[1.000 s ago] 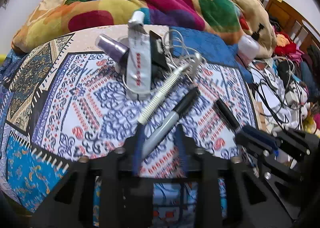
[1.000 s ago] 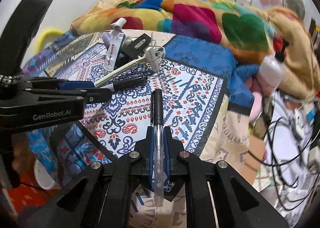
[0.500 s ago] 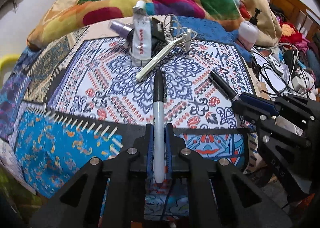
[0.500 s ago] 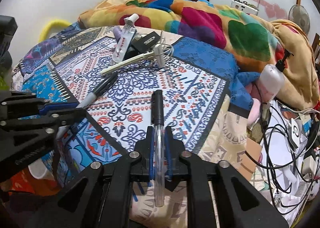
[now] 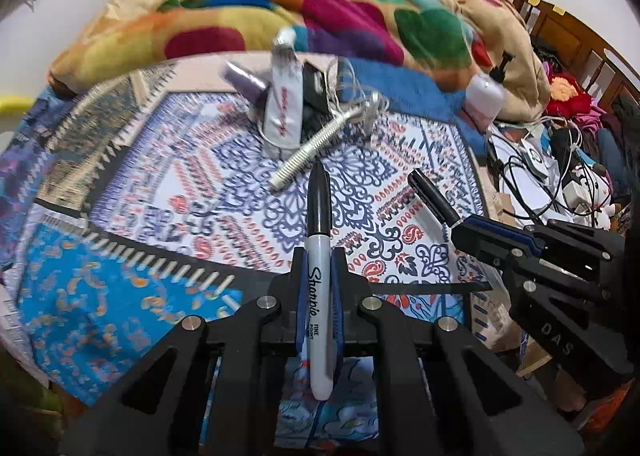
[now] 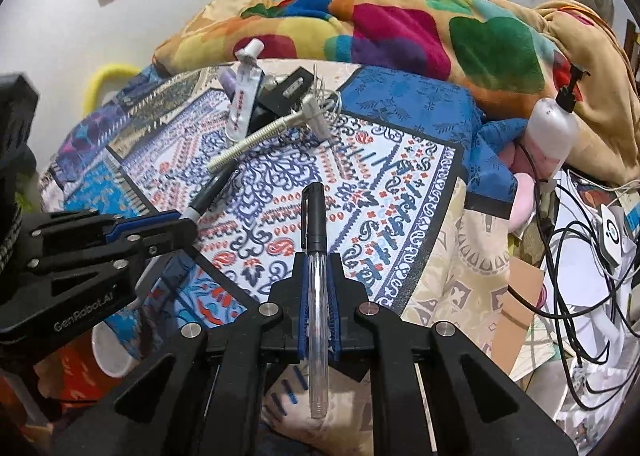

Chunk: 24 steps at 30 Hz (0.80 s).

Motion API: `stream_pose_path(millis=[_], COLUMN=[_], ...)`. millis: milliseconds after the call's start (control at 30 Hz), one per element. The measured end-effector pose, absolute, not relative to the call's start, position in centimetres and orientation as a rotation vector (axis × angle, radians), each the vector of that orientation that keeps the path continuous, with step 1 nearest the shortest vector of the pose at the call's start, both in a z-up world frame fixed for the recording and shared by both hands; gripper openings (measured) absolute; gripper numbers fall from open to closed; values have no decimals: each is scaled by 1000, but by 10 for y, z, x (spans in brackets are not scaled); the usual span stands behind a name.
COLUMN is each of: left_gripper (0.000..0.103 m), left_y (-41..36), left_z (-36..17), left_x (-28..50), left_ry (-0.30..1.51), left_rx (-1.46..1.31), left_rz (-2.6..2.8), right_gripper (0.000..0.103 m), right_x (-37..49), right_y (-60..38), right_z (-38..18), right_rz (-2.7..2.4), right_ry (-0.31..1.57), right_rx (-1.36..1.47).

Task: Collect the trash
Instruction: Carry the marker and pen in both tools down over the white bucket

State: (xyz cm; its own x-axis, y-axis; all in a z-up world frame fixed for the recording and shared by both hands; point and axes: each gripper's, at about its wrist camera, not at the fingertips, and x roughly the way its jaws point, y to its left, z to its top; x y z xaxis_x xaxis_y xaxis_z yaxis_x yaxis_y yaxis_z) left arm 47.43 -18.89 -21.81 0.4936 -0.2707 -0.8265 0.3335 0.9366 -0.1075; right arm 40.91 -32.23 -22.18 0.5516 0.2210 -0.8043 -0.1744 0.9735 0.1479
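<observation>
**You have a pen in each claw, and more trash waits on the bed.**

Your left claw (image 5: 319,288) is clenched on the marker (image 5: 318,252), which is lifted off the bedsheet (image 5: 120,183) and points at the pile. Your right claw (image 6: 318,288) is clenched on the clear pen (image 6: 316,276), held up over the near edge of the bedsheet. So two things are picked up, but neither is in a bin yet, and you can't see a bin from here. Farther back on the bedsheet, the razor (image 5: 320,139), the white tube (image 5: 283,107), the purple bottle (image 5: 244,77) and a black box with tangled wire (image 5: 316,89) lie touching in one pile. Those are left to collect. The pump bottle (image 5: 486,95) sits off the bedsheet's right side, by the blanket (image 5: 360,15).
</observation>
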Motion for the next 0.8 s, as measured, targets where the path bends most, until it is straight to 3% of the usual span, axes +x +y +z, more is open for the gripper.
stream_pose_path(millis=[400,800], left_gripper=[10,10], left_y=[-149,-48], left_z=[-155,-122], left_x=[419,357], left_ry=[860,779], left_rx=[45,-86], left_rz=[-295,-183], right_gripper=[8,8], right_x=[378,343], right_y=[-285,-211], right_z=[-156,-109], right_rz=[299,396], right_ry=[844,771], right_rx=[59,-7])
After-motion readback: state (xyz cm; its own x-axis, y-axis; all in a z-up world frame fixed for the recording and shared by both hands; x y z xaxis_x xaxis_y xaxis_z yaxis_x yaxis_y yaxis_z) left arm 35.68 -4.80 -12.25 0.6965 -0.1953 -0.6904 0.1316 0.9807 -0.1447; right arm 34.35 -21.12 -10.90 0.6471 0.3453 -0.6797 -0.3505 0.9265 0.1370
